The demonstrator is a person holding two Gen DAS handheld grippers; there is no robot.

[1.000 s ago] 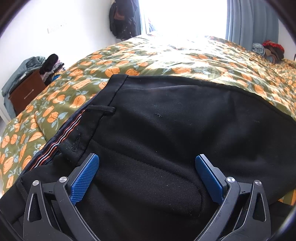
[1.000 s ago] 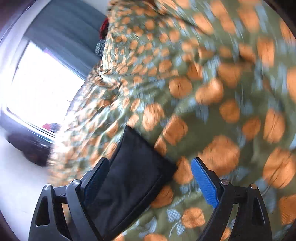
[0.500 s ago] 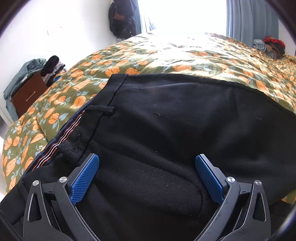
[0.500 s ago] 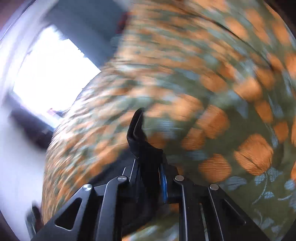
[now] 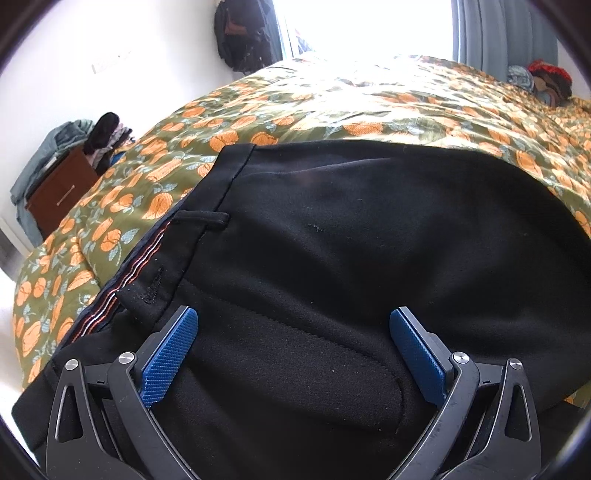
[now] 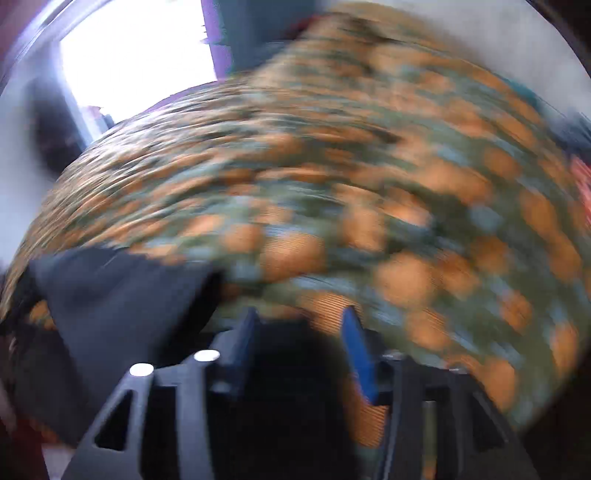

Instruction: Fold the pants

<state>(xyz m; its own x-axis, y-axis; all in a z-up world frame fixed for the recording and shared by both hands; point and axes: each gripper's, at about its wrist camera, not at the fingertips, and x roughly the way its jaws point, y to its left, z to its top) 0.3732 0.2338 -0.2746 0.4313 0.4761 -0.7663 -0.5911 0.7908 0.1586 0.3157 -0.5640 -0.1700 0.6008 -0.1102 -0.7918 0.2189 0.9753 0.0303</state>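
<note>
A bed covered by an olive bedspread [image 5: 258, 122] printed with orange fruit is filling most of both views, and in the right wrist view it is smearing into streaks of blur [image 6: 369, 184]. A bright window [image 5: 369, 26] is glaring at twelve o'clock in the left wrist view, with a grey curtain [image 5: 506, 33] hanging toward one o'clock. A dark bag [image 5: 242, 33] is hanging on the wall at about eleven o'clock, and a wooden cabinet [image 5: 61, 188] piled with clothes is standing at nine o'clock.

The black pants [image 5: 351, 251] are lying spread on the bedspread, taking up the centre and lower half of the left wrist view, with the waistband and its striped inner lining [image 5: 129, 273] running toward eight o'clock and a belt loop [image 5: 201, 219] sitting just above it. In the right wrist view a corner of the same dark cloth [image 6: 122, 306] is showing at eight o'clock, left of the fingers.

The left gripper [image 5: 293, 332] is hovering over the pants at six o'clock, its jaws standing wide apart with the blue pads [image 5: 170, 354] gripping nothing, the cloth simply lying beneath them. The right gripper [image 6: 299, 328] is sitting at six o'clock of its own view, its jaws opening, partly spread; something dark is sitting low between them, too blurred to say whether it is cloth.
</note>
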